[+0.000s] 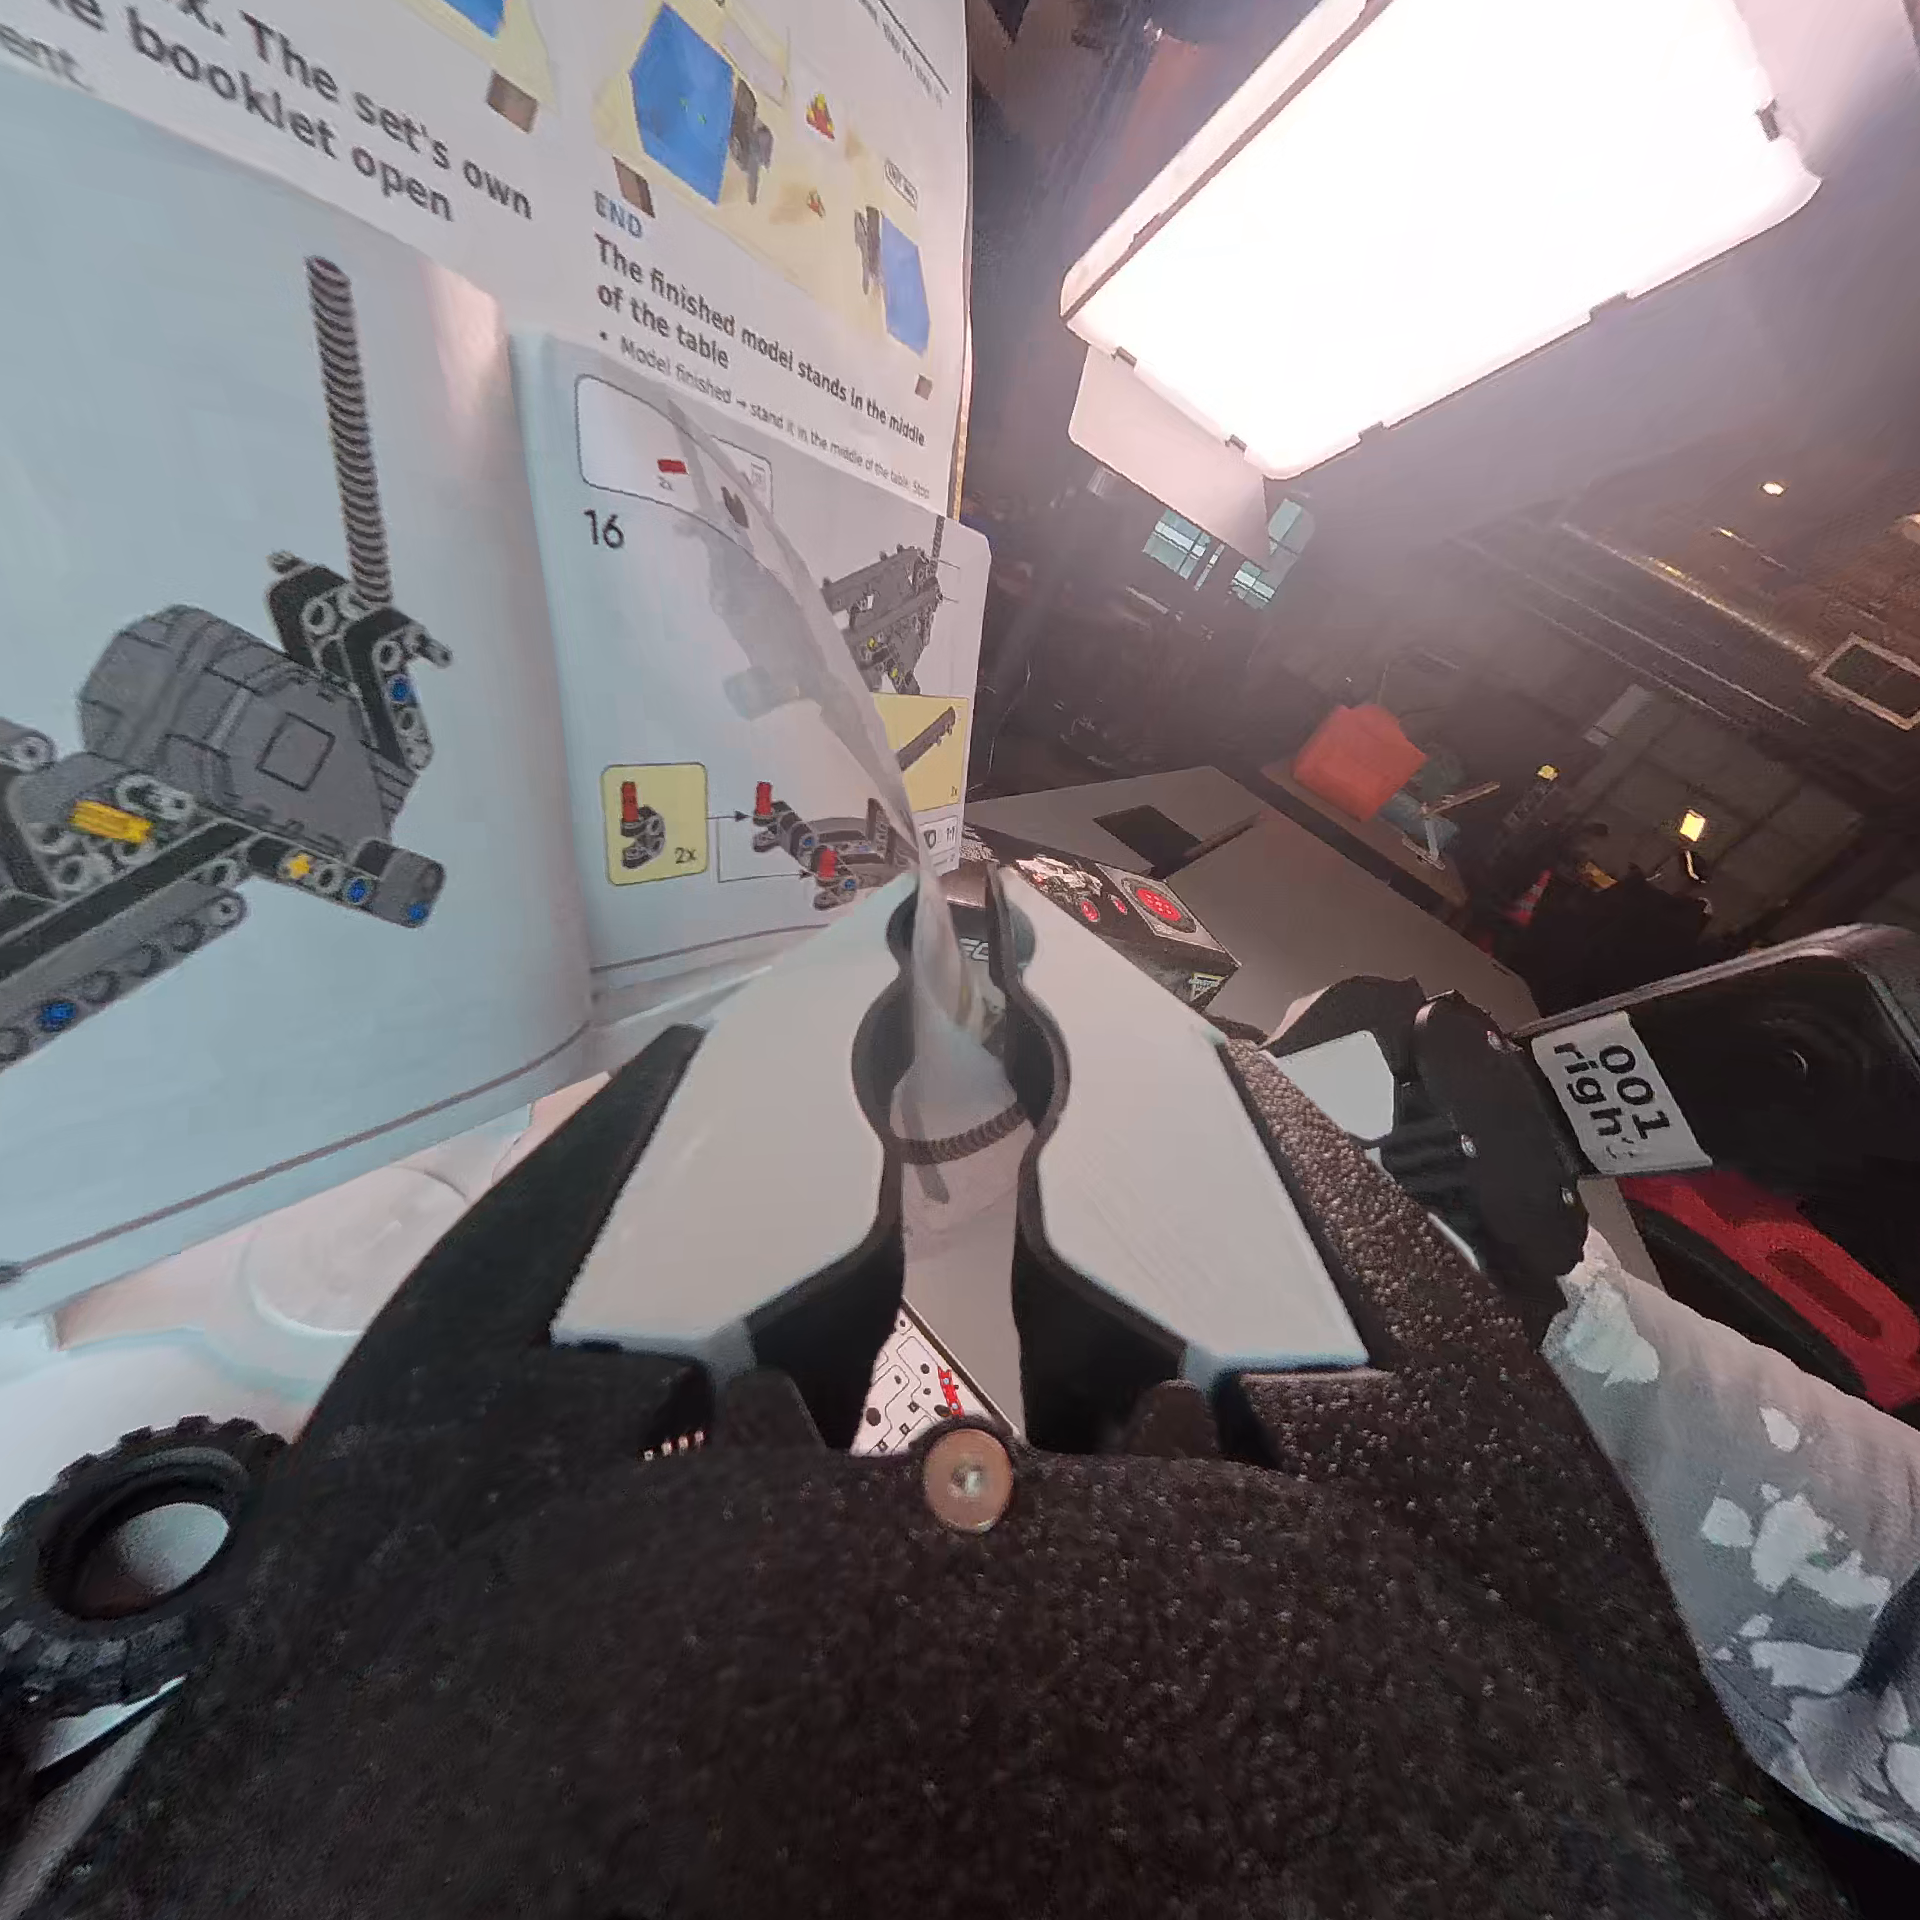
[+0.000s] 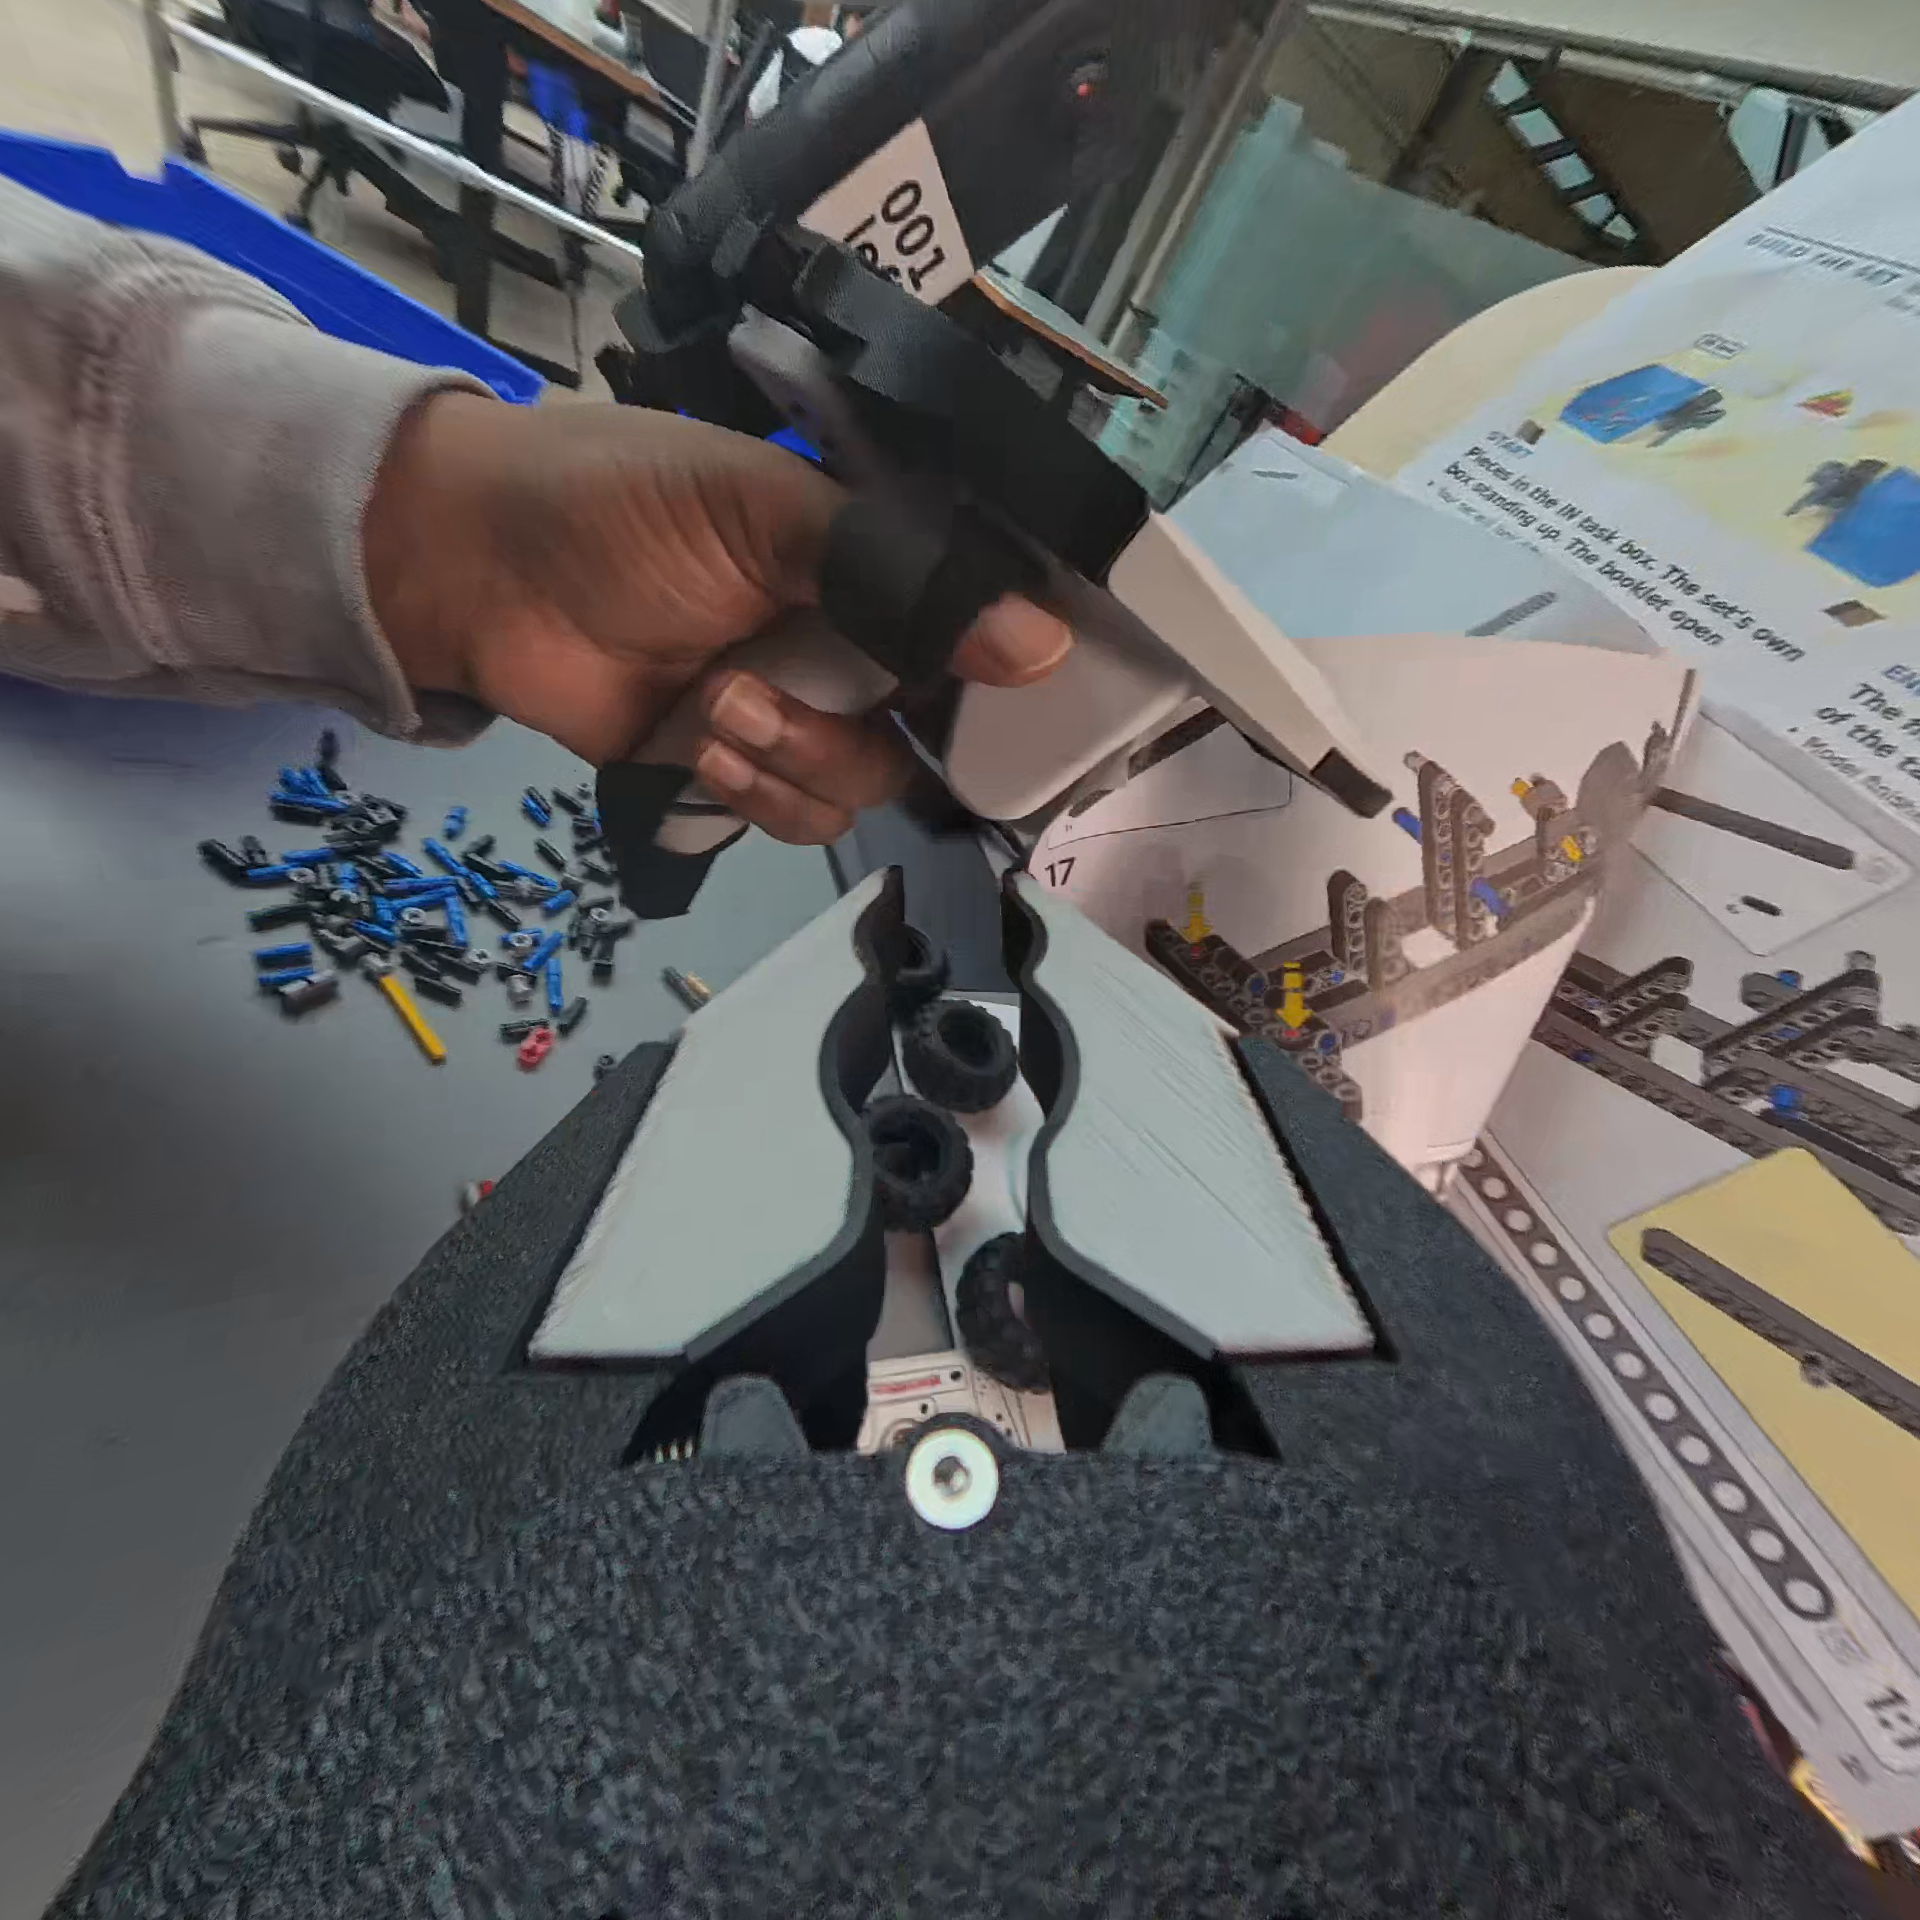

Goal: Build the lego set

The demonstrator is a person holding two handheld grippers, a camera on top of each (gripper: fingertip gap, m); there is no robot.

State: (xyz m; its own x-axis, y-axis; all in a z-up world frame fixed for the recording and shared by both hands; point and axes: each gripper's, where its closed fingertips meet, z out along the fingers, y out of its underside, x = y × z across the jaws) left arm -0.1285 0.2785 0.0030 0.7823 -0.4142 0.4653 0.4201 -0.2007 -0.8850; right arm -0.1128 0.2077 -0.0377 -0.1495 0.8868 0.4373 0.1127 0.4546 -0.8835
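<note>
Here the left gripper (image 1: 961,914) has its jaws pinched narrow on a single page (image 1: 831,613) of the instruction booklet (image 1: 260,727), lifting it in a curl. The right gripper (image 2: 951,904) hangs with jaws narrowly apart and empty above four small black tires (image 2: 961,1055). Left of them, loose blue and black pins (image 2: 416,904) lie scattered on the gray surface (image 2: 156,1143). The step looks like page-turning; next, lay the page flat and release.
</note>
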